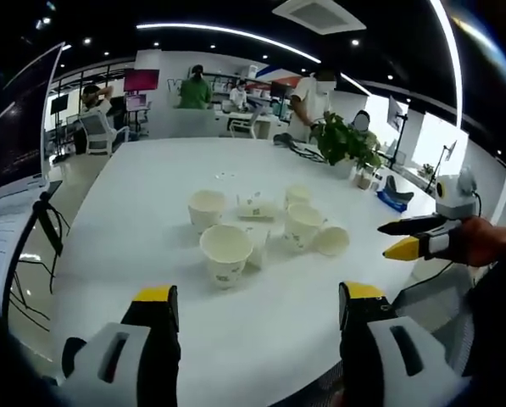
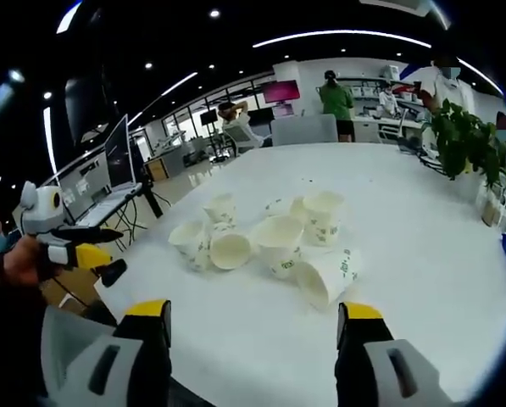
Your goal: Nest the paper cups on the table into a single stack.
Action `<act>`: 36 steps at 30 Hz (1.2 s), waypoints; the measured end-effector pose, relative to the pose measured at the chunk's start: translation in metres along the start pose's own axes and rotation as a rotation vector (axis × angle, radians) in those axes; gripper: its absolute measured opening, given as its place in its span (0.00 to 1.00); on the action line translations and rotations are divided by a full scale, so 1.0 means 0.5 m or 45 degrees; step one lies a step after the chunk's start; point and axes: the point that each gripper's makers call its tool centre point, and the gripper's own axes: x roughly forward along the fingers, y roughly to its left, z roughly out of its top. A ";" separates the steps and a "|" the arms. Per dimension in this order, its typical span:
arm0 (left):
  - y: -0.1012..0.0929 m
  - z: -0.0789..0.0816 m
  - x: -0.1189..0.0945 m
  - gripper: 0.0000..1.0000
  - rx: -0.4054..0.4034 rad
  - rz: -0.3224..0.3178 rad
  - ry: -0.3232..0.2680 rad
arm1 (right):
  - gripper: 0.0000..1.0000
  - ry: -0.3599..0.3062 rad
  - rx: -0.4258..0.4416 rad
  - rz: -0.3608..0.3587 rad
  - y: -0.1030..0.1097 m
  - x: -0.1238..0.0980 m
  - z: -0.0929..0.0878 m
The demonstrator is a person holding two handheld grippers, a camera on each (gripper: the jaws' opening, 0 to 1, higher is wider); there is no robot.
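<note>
A broad, smooth white table (image 1: pixel 151 195) carries a loose cluster of white tapered paper cups (image 2: pixel 278 242) near its middle, some upright with open round mouths, several tipped on their sides, none nested. A leafy green potted plant (image 1: pixel 347 140) stands at the far edge. The grey, yellow-tipped left gripper (image 1: pixel 258 307) and right gripper (image 2: pixel 253 318) sit above the near edge, jaws spread wide, empty.

A broad white tabletop (image 1: pixel 168 203) stretches through an open office with a dark ceiling crossed by curved light strips (image 1: pixel 227 32) and small spotlights. A potted plant (image 1: pixel 347 140) stands at its far side, people work at distant desks, and monitors (image 2: pixel 119 153) line a side bench.
</note>
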 end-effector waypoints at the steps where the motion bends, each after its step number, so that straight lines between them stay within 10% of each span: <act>1: 0.000 -0.001 0.000 0.77 0.002 -0.001 0.001 | 0.81 0.001 -0.001 0.000 0.000 -0.001 -0.001; 36: 0.011 -0.021 -0.023 0.77 -0.029 0.025 0.011 | 0.75 0.036 -0.148 0.021 -0.022 0.162 0.105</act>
